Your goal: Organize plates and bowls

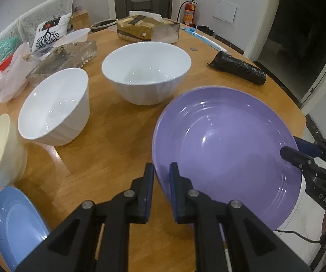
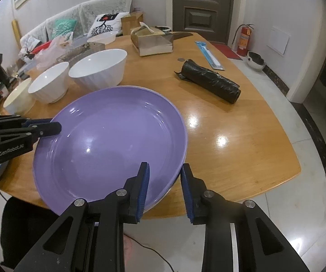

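Note:
A large purple plate (image 1: 226,145) is held above the wooden table (image 1: 108,140), also in the right wrist view (image 2: 113,142). My left gripper (image 1: 162,170) is shut on its left rim; it shows from the side in the right wrist view (image 2: 49,125). My right gripper (image 2: 165,170) straddles the plate's right rim with a gap on the outer side; it shows in the left wrist view (image 1: 292,151). Two white bowls (image 1: 147,70) (image 1: 56,104), a cream bowl (image 1: 1,151) and a blue plate (image 1: 15,224) sit on the table at left.
A tissue box (image 1: 147,28), a glass tray (image 1: 65,56), a plastic bag (image 1: 13,72) and a black bag roll (image 1: 237,66) lie farther back. The table's edge (image 2: 296,172) runs at right, with tiled floor beyond.

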The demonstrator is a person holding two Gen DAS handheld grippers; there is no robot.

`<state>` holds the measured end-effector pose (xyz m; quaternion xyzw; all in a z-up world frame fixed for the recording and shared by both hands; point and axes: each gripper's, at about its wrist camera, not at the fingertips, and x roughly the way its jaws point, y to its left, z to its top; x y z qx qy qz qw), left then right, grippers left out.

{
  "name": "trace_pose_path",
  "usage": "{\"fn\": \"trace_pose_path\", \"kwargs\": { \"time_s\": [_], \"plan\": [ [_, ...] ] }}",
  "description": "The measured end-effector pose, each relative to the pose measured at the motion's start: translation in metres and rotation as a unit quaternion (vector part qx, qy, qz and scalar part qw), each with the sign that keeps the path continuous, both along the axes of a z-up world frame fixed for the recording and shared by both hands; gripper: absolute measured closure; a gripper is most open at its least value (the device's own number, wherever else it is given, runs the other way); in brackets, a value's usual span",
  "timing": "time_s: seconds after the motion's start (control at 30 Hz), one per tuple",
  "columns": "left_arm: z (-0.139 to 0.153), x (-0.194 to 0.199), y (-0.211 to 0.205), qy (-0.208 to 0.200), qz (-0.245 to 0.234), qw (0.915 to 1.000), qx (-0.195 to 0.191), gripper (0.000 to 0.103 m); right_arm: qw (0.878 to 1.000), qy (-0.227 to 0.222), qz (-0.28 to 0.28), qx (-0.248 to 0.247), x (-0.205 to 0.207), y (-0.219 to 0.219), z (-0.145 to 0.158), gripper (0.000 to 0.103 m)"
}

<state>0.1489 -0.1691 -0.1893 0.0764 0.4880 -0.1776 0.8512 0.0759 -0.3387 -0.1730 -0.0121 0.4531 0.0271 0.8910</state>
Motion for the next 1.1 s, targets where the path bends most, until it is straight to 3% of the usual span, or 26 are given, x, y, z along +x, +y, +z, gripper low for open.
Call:
{"fn": "trace_pose_path", "kwargs": {
  "time_s": [0.37, 0.57, 0.63, 0.77, 0.83, 0.97, 1.1],
  "plan": [
    [0.004, 0.002, 0.012, 0.001, 0.007, 0.9999, -0.008, 0.090, 1.000, 0.004, 0.010, -0.003, 0.002, 0.011, -0.001, 0.077],
    [0.031, -0.010, 0.027, -0.019, 0.005, 0.9991, -0.038, 0.078, 1.000, -0.025, 0.007, 0.002, -0.004, 0.011, 0.019, 0.057],
    [0.043, -0.016, 0.040, -0.026, 0.011, 0.9982, -0.052, 0.077, 0.999, -0.040, 0.023, 0.017, -0.007, 0.018, 0.030, 0.041],
    [0.061, -0.026, 0.068, -0.042, 0.032, 0.9968, -0.060, 0.077, 0.996, -0.060, 0.065, 0.032, -0.009, 0.044, 0.048, 0.025],
    [0.068, -0.031, 0.089, -0.051, 0.051, 0.9955, -0.061, 0.076, 0.992, -0.073, 0.093, 0.037, -0.010, 0.064, 0.057, 0.011],
    [0.077, -0.042, 0.139, -0.071, 0.099, 0.9915, -0.047, 0.066, 0.984, -0.096, 0.143, 0.051, -0.012, 0.103, 0.066, 0.009],
    [0.077, -0.054, 0.196, -0.079, 0.151, 0.9846, -0.039, 0.063, 0.979, -0.097, 0.170, 0.062, -0.011, 0.138, 0.067, 0.006]
  ]
}}
